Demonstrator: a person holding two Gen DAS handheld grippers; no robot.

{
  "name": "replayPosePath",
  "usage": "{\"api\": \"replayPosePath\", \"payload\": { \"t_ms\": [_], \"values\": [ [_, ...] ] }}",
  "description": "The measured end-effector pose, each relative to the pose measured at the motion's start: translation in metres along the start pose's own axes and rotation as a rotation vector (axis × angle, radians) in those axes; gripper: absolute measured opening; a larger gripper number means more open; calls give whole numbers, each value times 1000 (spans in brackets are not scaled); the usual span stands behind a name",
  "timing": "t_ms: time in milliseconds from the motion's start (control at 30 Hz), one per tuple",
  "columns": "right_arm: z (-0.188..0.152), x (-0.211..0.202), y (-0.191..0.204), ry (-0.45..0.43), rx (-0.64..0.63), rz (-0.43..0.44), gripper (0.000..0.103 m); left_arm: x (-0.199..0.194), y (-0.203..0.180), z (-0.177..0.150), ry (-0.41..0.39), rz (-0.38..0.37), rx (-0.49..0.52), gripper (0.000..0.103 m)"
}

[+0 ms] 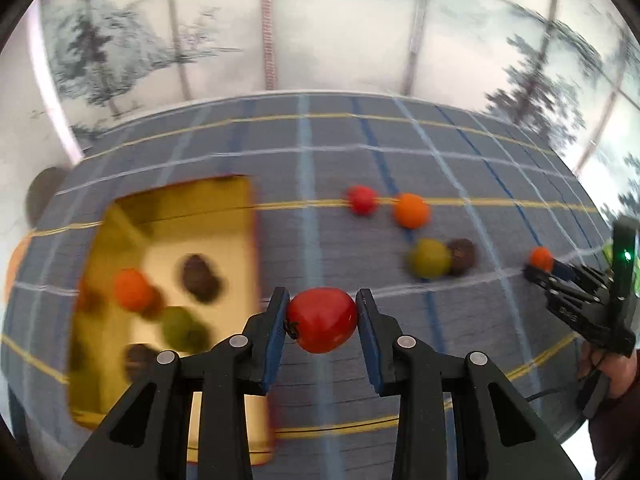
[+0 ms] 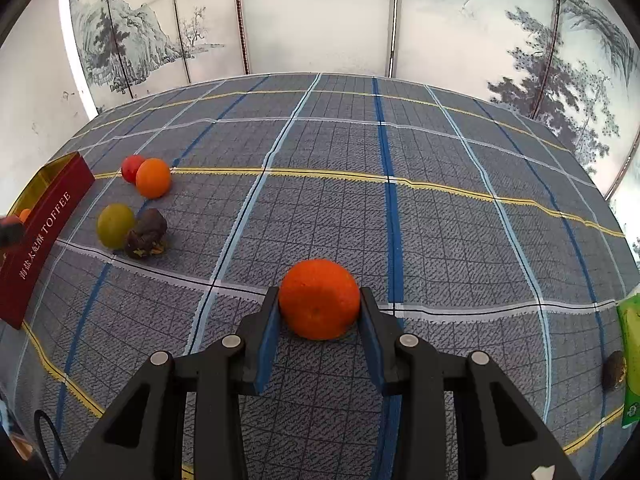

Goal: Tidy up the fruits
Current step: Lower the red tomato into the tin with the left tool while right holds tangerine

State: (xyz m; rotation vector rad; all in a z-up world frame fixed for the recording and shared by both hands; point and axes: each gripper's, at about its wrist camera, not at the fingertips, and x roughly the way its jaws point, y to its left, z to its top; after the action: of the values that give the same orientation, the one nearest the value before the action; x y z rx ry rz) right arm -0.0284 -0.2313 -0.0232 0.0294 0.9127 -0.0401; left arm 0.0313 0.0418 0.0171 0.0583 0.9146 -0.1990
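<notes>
My left gripper [image 1: 322, 318] is shut on a red tomato-like fruit [image 1: 322, 320] and holds it above the cloth, just right of the open gold box [image 1: 120, 380]. The box holds several fruits: orange, green and dark brown ones. My right gripper [image 2: 319, 312] is shut on an orange [image 2: 319, 299] low over the cloth; it also shows far right in the left wrist view [image 1: 540, 268]. On the cloth lie a red fruit [image 2: 131, 168], an orange [image 2: 153, 178], a green fruit [image 2: 115, 226] and a dark brown fruit [image 2: 147, 233].
The table wears a grey-blue checked cloth [image 2: 400, 208]. The box's red side reads TOFFEE [image 2: 44, 240]. A green packet [image 2: 631, 356] and a dark fruit [image 2: 614, 368] lie at the right edge. A painted folding screen [image 2: 320, 16] stands behind.
</notes>
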Motion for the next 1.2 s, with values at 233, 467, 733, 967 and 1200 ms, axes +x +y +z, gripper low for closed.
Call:
{"api": "replayPosePath", "payload": {
  "t_ms": [233, 467, 733, 967, 1200],
  "values": [
    [0, 0, 2, 2, -9, -9, 36, -7, 80, -8, 3, 111, -122, 35],
    [0, 0, 2, 2, -10, -10, 36, -6, 144, -15, 19, 166, -253, 35],
    [0, 0, 3, 2, -10, -12, 36, 16, 174, -21, 78, 155, -288, 35],
    [0, 0, 3, 2, -11, -12, 36, 35, 170, -25, 117, 159, -279, 35],
    [0, 0, 3, 2, -11, -12, 36, 42, 164, -23, 124, 178, -240, 36]
  ]
}}
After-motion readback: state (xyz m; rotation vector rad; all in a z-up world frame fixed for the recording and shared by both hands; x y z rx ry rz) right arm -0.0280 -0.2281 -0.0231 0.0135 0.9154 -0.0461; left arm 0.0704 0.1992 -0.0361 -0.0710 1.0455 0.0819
